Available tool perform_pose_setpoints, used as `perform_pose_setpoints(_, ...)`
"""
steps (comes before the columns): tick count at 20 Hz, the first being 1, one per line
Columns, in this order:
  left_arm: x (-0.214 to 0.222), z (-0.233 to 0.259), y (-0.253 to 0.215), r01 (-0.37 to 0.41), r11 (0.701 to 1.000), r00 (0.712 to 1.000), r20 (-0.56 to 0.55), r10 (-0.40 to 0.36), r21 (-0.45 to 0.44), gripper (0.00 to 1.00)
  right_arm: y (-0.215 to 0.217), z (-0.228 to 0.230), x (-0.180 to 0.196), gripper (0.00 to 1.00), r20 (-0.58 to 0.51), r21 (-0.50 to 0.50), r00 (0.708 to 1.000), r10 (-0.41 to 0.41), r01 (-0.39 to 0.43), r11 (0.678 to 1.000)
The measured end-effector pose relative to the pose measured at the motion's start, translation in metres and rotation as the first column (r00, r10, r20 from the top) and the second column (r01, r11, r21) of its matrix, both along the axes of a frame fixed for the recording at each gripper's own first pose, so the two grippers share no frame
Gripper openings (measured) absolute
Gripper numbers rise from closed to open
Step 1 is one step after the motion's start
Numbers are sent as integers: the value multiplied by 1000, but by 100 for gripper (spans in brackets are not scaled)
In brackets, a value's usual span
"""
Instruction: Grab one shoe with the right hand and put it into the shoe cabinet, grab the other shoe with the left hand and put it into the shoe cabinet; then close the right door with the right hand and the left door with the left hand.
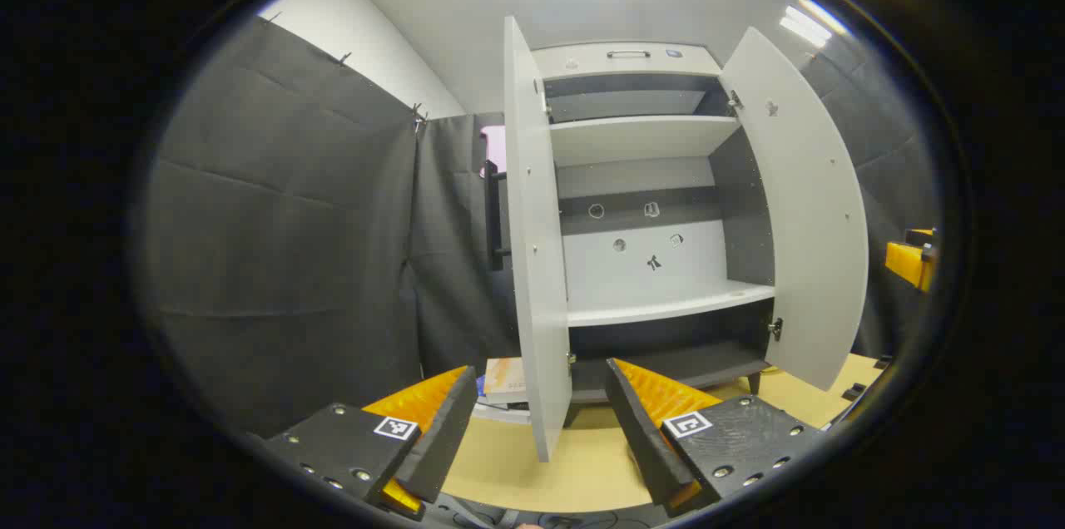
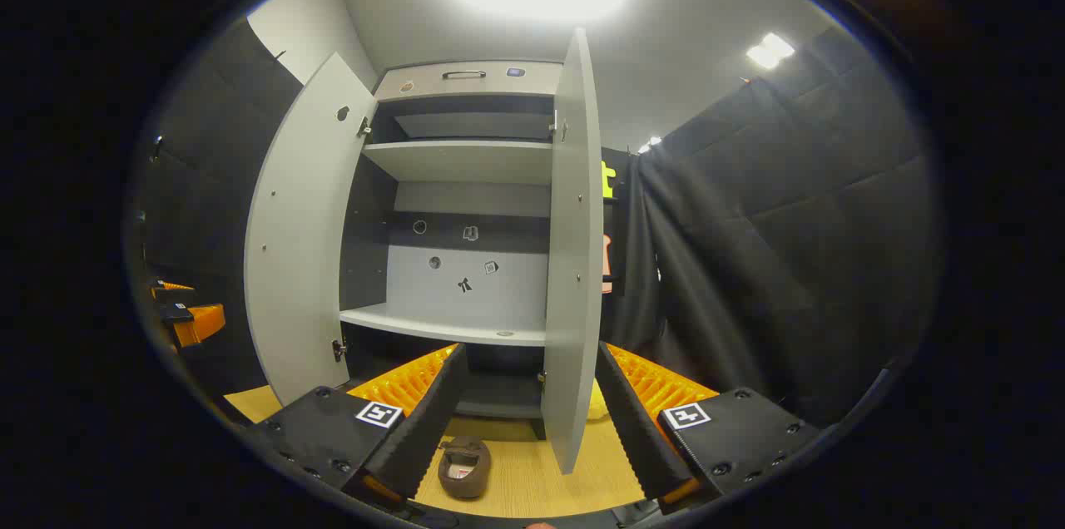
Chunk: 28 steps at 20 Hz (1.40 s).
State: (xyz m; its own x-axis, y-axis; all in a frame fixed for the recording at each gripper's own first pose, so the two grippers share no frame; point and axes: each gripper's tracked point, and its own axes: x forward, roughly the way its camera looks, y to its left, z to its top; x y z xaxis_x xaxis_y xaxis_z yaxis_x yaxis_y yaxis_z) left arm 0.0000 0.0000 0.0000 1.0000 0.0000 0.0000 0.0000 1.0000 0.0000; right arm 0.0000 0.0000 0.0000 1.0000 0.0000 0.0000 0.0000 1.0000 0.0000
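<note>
The shoe cabinet stands ahead on the wooden floor with both doors swung wide. In the left gripper view its left door comes edge-on toward me and its right door angles outward. My left gripper is open, its fingers either side of the left door's lower edge, short of it. In the right gripper view one brown shoe lies on the floor before the cabinet, low between the fingers of my right gripper, which is open. The right door stands edge-on just ahead.
Black cloth walls close in on both sides. Flat items lie stacked on the floor left of the cabinet. A yellow object peeks out behind the right door. The other gripper shows at the edge of each view.
</note>
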Motion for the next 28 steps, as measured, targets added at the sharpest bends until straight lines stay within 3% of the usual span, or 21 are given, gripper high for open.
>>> perform_pose_setpoints(2, 0, 0, -2, -1, 1000, 1000, 1, 1, 0, 91, 0, 0, 1, 98, 0, 6, 1000, 8, -8, 1000)
perform_pose_setpoints(7, 3, 4, -11, 0, 1000, 1000, 16, 0, 7, 91, -2, -5, 6, 98, -2, 12, 1000, 31, -31, 999)
perform_pose_setpoints(8, 4, 4, -12, -2, 1000, 1000, 16, 2, 9, 84, 0, -6, 8, 98, -4, 16, 999, 40, -40, 999)
perform_pose_setpoints(10, 5, 5, -16, 4, 1000, 1000, 21, -4, 13, 84, 0, -8, 13, 98, -7, 25, 999, 48, -48, 999)
perform_pose_setpoints(11, 6, 5, -20, 13, 1000, 1000, 23, -13, 14, 91, 0, -10, 15, 98, -11, 28, 999, 51, -51, 998)
perform_pose_setpoints(12, 6, 4, -23, 17, 1000, 1000, 24, -17, 16, 85, -1, -12, 18, 98, -16, 33, 998, 55, -54, 998)
perform_pose_setpoints(17, 13, 4, -32, 1, 1000, 1000, 19, -1, 29, 91, -7, -31, 32, 98, -62, 17, 996, 59, -58, 998)
perform_pose_setpoints(20, 13, 4, -37, -26, 998, 999, 24, 24, 54, 94, 6, -44, 41, 98, -78, -8, 990, 119, -120, 993)
perform_pose_setpoints(24, 12, -2, -35, -60, 994, 998, 15, 59, 89, 98, 47, -89, 58, 98, -189, 26, 957, 222, -221, 975)
perform_pose_setpoints(28, 24, -15, -27, -70, 995, 998, 5, 69, 70, 98, 90, -148, 80, 98, -338, 78, 892, 300, -291, 954)
